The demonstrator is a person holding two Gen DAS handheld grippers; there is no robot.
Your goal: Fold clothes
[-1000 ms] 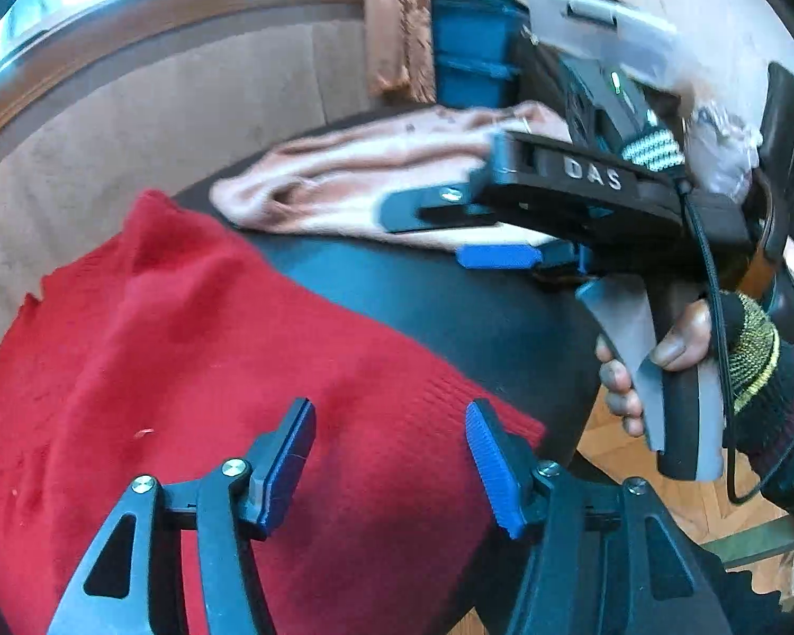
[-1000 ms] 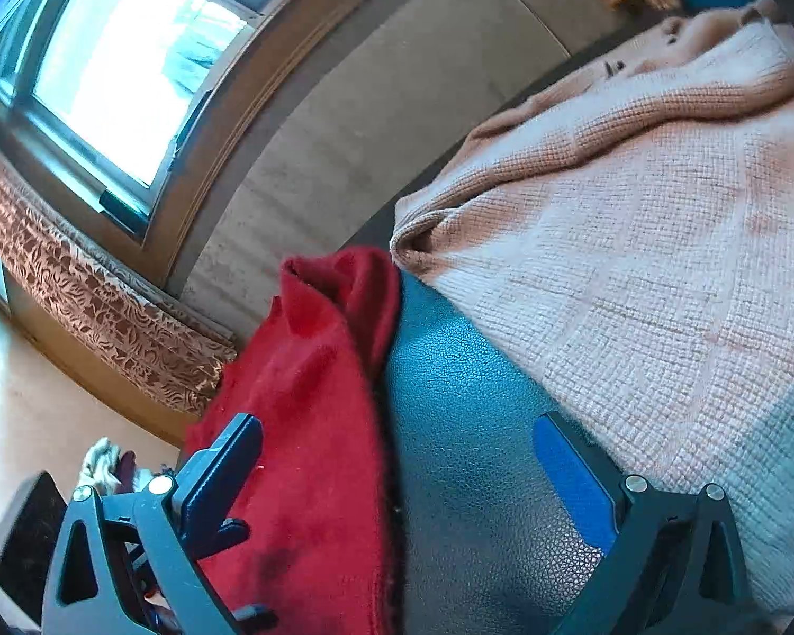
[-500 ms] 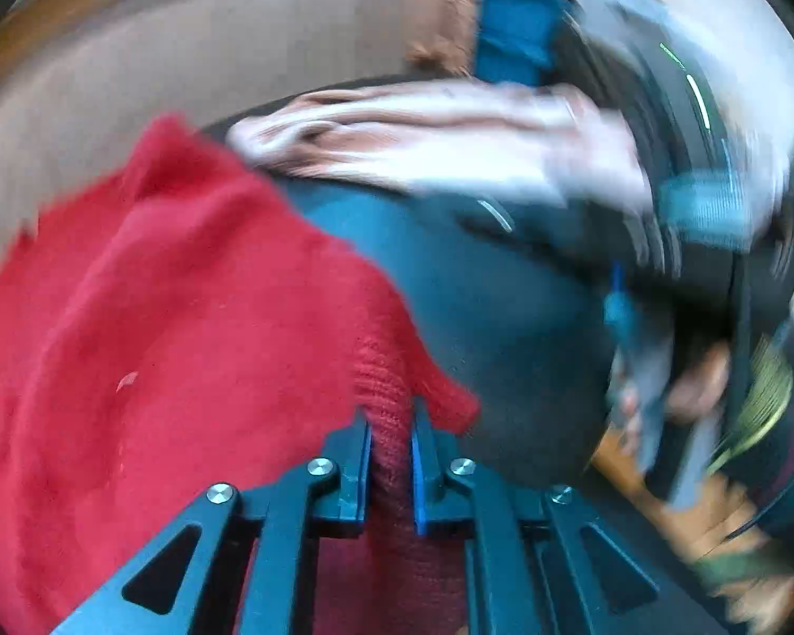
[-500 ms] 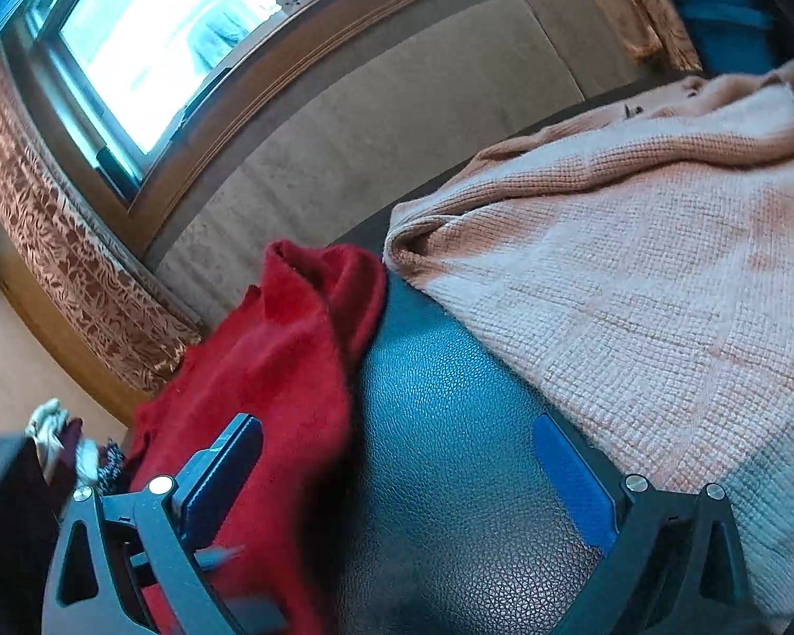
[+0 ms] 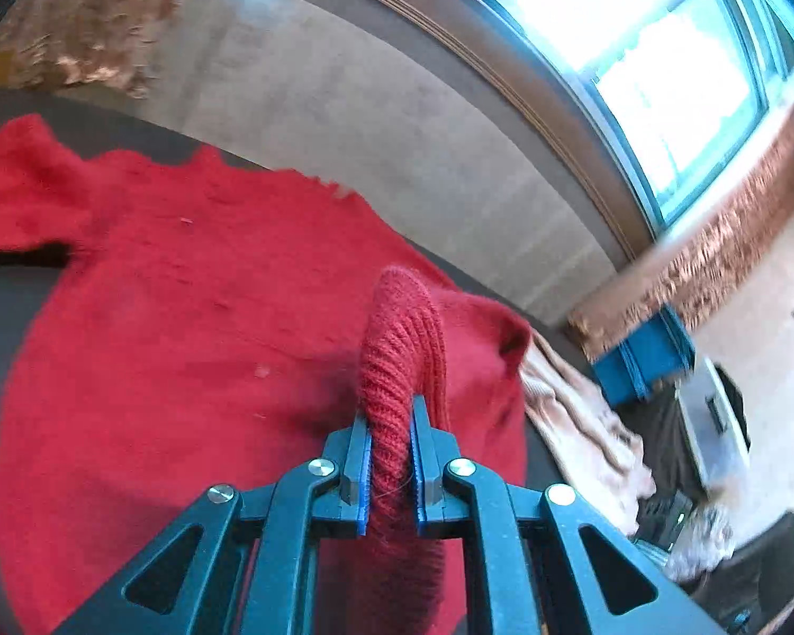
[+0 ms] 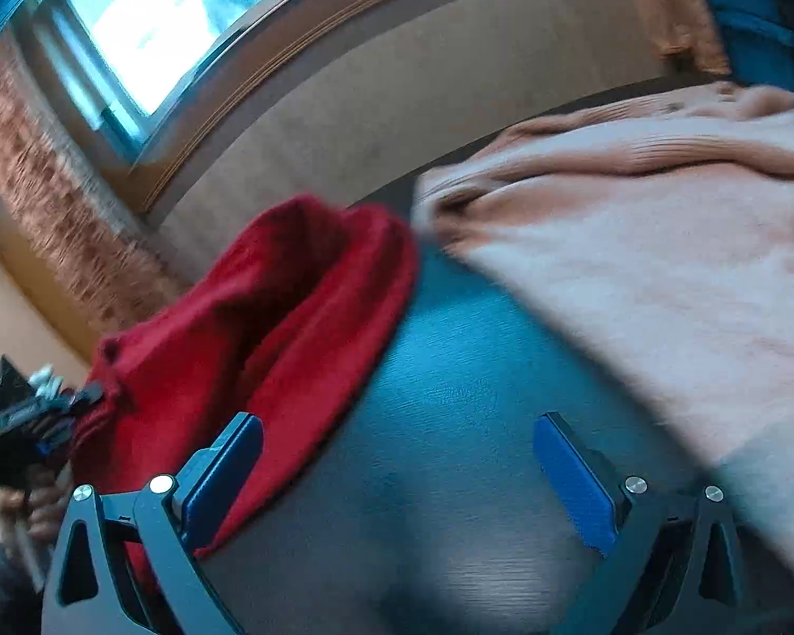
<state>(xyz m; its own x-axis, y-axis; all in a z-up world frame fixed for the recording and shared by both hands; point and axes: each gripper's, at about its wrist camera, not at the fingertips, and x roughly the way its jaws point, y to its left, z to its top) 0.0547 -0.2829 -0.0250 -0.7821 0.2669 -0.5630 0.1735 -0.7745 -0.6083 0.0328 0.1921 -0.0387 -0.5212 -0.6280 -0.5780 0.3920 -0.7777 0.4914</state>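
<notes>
A red knitted sweater [image 5: 185, 328] lies spread on the dark table [image 6: 450, 423]. My left gripper [image 5: 389, 455] is shut on its ribbed hem, which stands up in a fold between the jaws, lifted over the rest of the sweater. In the right wrist view the red sweater [image 6: 291, 317] is bunched at the left, with the left gripper [image 6: 37, 413] small at its far edge. My right gripper [image 6: 397, 476] is open and empty above bare table, between the red sweater and a pink knitted sweater [image 6: 635, 243].
The pink sweater [image 5: 571, 413] lies to the right of the red one. A wall and window [image 5: 635, 53] run behind the table. A blue box [image 5: 640, 365] and dark clutter sit at the far right, beyond the table edge.
My left gripper closed on the red sweater's hem, then lifted and swung it over the sweater. The right gripper stayed open and shifted a little.
</notes>
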